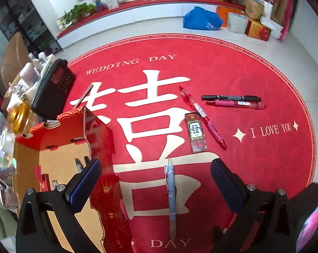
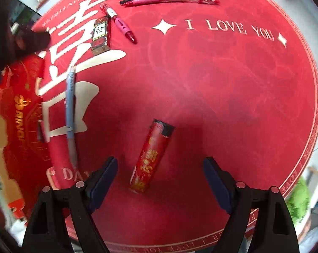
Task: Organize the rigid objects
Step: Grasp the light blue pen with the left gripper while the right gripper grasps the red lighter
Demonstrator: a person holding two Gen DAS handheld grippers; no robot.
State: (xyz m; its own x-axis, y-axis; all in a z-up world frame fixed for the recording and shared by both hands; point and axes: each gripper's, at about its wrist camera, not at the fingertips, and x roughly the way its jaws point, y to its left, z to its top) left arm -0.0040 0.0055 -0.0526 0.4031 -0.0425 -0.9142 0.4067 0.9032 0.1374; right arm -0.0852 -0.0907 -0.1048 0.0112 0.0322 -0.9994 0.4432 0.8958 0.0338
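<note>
Right now my right hand-held gripper (image 2: 160, 174) hangs above the round red mat (image 2: 222, 84), tilted down, fingers spread wide with the red lighter (image 2: 151, 156) lying between them, untouched. My left hand-held gripper (image 1: 155, 177) is likewise apart, straddling the blue pen (image 1: 171, 196), its left finger (image 1: 89, 179) over the red box (image 1: 59, 162).

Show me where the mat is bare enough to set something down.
Free: the mat between the red lighter and the "I LOVE YOU" lettering, out to the right rim. Crowded: around the mahjong-print box, the pens and blue pen beside the organizer box.
</note>
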